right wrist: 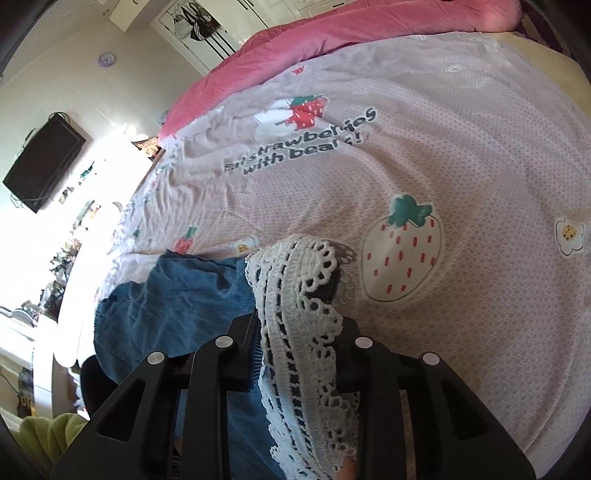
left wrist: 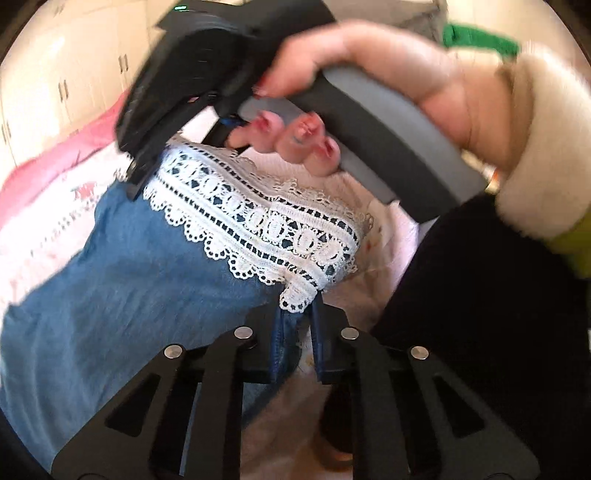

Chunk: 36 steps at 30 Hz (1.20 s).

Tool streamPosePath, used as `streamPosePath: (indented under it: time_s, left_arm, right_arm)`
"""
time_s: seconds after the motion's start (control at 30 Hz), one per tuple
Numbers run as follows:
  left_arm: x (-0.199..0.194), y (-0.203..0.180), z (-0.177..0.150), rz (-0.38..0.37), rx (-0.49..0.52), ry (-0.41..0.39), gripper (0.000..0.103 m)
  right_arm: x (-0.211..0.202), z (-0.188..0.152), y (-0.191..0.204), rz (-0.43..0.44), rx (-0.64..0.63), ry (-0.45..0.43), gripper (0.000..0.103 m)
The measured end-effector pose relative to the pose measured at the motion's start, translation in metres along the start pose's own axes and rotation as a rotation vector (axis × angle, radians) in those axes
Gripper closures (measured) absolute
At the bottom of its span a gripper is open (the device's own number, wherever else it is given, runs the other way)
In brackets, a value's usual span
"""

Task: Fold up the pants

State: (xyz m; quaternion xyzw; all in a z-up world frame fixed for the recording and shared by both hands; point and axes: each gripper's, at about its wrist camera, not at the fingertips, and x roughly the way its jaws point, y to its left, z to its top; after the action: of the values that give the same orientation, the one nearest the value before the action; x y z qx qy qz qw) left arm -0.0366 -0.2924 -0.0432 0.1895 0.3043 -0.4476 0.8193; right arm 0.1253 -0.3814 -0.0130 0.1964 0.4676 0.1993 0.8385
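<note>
The pants are blue denim (left wrist: 129, 277) with a wide white lace hem (left wrist: 258, 221), lying on the bed. My left gripper (left wrist: 297, 332) is shut on the near corner of the hem, with a denim edge pinched between its fingers just below the lace. In the left wrist view, a hand (left wrist: 332, 74) holds my right gripper (left wrist: 135, 184) at the far end of the lace band. In the right wrist view, the lace (right wrist: 295, 295) bunches up between the fingers of the right gripper (right wrist: 297, 339), which is shut on it. The denim (right wrist: 177, 295) spreads to the left.
The pink strawberry-print bedsheet (right wrist: 443, 147) stretches ahead and right, with a pink duvet (right wrist: 332, 33) along its far edge. A wall television (right wrist: 44, 170) and a cluttered counter lie left of the bed. The person's dark clothing (left wrist: 480, 314) is close on the right.
</note>
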Motion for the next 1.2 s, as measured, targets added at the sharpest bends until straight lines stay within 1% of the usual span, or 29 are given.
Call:
streamPosePath:
  time_s: [0.07, 0.17, 0.2, 0.27, 0.33, 0.4, 0.43, 0.5, 0.53, 0.6, 0.63, 0.7, 0.77, 0.87, 0.9, 0.97, 1.03, 1.07, 1.13, 1.2]
  left_arm:
    - [-0.014, 0.01, -0.004, -0.015, -0.034, -0.024, 0.096]
    - [-0.039, 0.026, -0.014, -0.03, -0.117, -0.049, 0.097]
    - [-0.05, 0.034, -0.019, -0.033, -0.155, -0.063, 0.097]
    - [-0.065, 0.049, -0.029, -0.036, -0.227, -0.074, 0.097]
    - [-0.073, 0.063, -0.039, -0.03, -0.282, -0.084, 0.097]
    - [-0.077, 0.076, -0.049, -0.01, -0.335, -0.077, 0.097]
    - [-0.083, 0.087, -0.058, -0.006, -0.383, -0.066, 0.097]
    - [-0.089, 0.099, -0.072, -0.011, -0.464, -0.05, 0.097]
    - [-0.088, 0.109, -0.08, -0.025, -0.517, -0.041, 0.097]
    - [-0.094, 0.118, -0.095, -0.041, -0.579, -0.038, 0.097]
    - [-0.097, 0.123, -0.103, -0.048, -0.605, -0.037, 0.096]
    - [-0.103, 0.128, -0.109, -0.041, -0.62, -0.037, 0.096]
    - [-0.108, 0.13, -0.117, -0.032, -0.629, -0.033, 0.095]
    - [-0.118, 0.133, -0.126, -0.037, -0.665, -0.029, 0.095]
    - [-0.119, 0.133, -0.125, -0.032, -0.667, -0.026, 0.095]
    - [-0.126, 0.131, -0.127, -0.019, -0.672, -0.024, 0.095]
    - [-0.126, 0.129, -0.119, -0.011, -0.678, -0.023, 0.095]
    - [-0.127, 0.126, -0.118, -0.006, -0.681, -0.019, 0.093]
    - [-0.128, 0.124, -0.119, 0.001, -0.694, -0.01, 0.09]
    - [-0.129, 0.122, -0.121, 0.002, -0.704, -0.003, 0.089]
  right_arm:
    - [-0.004, 0.002, 0.013, 0.017, -0.003, -0.016, 0.078]
    - [-0.006, 0.007, 0.038, 0.006, -0.026, -0.034, 0.078]
    - [-0.004, 0.009, 0.047, 0.001, -0.033, -0.034, 0.078]
    - [0.008, 0.013, 0.07, -0.036, -0.066, -0.02, 0.078]
    - [0.027, 0.017, 0.092, -0.057, -0.088, 0.012, 0.078]
    - [0.048, 0.021, 0.109, -0.082, -0.1, 0.049, 0.078]
    - [0.061, 0.022, 0.119, -0.096, -0.107, 0.069, 0.078]
    - [0.08, 0.023, 0.13, -0.125, -0.106, 0.098, 0.078]
    - [0.094, 0.022, 0.137, -0.157, -0.115, 0.11, 0.078]
    - [0.107, 0.019, 0.143, -0.171, -0.123, 0.119, 0.078]
    - [0.113, 0.017, 0.148, -0.162, -0.127, 0.118, 0.076]
    - [0.117, 0.016, 0.154, -0.14, -0.139, 0.109, 0.073]
    - [0.117, 0.014, 0.157, -0.092, -0.135, 0.094, 0.068]
    - [0.124, 0.014, 0.162, -0.025, -0.132, 0.12, 0.061]
    - [0.129, 0.013, 0.162, -0.004, -0.128, 0.134, 0.06]
    - [0.133, 0.012, 0.162, 0.029, -0.113, 0.15, 0.054]
    - [0.137, 0.012, 0.164, 0.063, -0.111, 0.17, 0.049]
    - [0.138, 0.011, 0.165, 0.074, -0.117, 0.172, 0.046]
    - [0.139, 0.01, 0.168, 0.079, -0.131, 0.172, 0.043]
    - [0.14, 0.009, 0.171, 0.103, -0.15, 0.174, 0.038]
